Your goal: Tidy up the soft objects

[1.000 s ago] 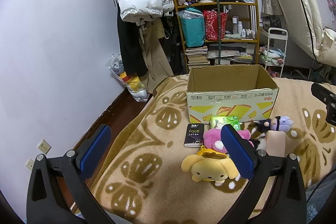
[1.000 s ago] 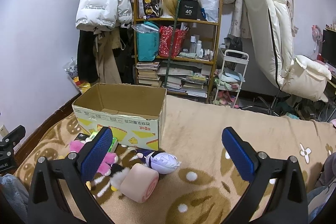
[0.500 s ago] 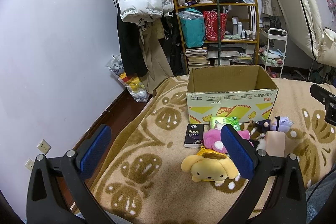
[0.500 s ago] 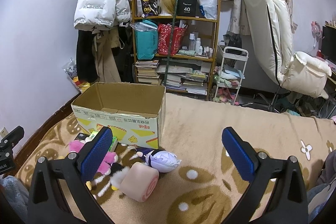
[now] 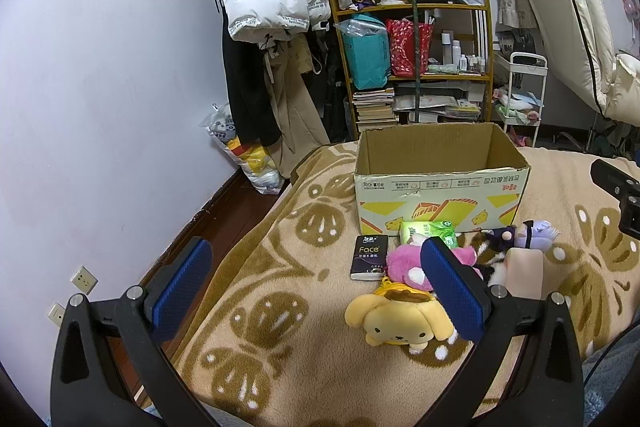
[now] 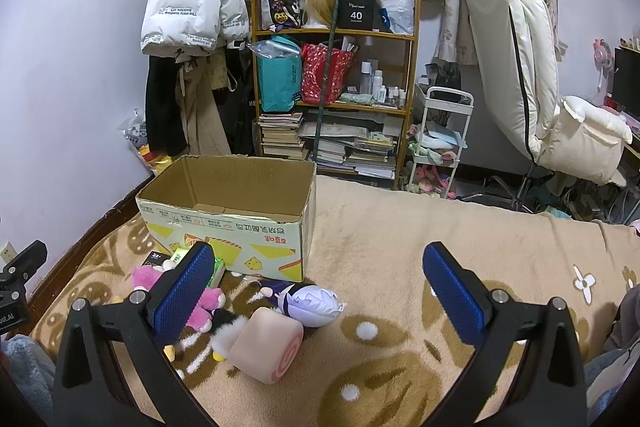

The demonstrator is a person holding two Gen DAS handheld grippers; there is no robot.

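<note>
An open cardboard box stands on the blanketed bed; it also shows in the right wrist view. In front of it lie a yellow dog plush, a pink plush, a purple-haired doll, a pink roll cushion, a green tissue pack and a black tissue pack. My left gripper is open and empty, above the blanket left of the toys. My right gripper is open and empty, above the doll and roll.
A beige patterned blanket covers the bed. A cluttered shelf, hanging coats, a white cart and a cream chair stand behind. The bed's left edge drops to a wooden floor.
Both views have shifted only slightly. Both grippers stay open and empty, and no object has moved.
</note>
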